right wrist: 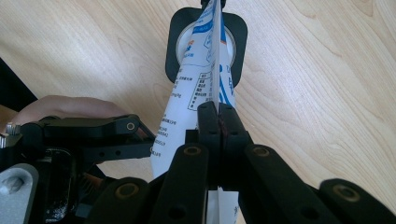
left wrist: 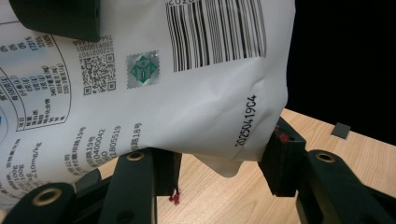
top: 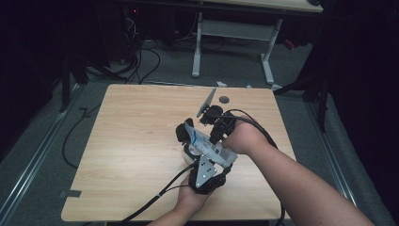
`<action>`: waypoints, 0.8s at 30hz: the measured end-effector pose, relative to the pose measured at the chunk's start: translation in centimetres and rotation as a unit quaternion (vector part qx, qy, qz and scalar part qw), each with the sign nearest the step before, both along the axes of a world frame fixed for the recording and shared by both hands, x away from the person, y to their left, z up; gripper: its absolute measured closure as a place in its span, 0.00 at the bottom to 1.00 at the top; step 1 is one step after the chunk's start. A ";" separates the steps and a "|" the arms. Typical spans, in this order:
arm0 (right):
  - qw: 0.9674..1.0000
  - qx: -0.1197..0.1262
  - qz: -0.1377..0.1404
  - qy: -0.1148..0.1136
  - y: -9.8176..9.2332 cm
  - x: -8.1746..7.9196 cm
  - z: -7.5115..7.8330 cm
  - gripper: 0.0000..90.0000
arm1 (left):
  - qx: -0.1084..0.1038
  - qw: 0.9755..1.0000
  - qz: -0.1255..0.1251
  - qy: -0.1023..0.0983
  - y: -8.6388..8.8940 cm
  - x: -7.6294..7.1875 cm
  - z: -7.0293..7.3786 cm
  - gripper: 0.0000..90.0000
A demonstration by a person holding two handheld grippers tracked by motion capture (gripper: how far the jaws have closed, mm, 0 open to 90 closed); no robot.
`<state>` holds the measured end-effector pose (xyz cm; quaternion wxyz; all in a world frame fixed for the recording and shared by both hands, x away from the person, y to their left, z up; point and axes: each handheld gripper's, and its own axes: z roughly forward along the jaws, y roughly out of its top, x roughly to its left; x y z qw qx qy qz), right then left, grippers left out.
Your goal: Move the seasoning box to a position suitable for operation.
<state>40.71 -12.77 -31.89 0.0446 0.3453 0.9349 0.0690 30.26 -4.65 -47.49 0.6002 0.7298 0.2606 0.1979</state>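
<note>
I hold the white pouch tilted above the cup, left tongs half-open clamping its body, right tongs pinched shut on its edge, for pouring.

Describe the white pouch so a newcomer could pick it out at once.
On the wooden table, look just right of centre, where both grippers meet. The pouch hangs between them, above a black-rimmed dish. It is the one white printed thing there, with a barcode.
</note>
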 end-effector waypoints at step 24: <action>1.000 0.001 -0.001 -0.001 0.0 0.1 0.0 1.00 | 0.001 1.000 0.001 0.000 -0.1 0.1 0.1 0.61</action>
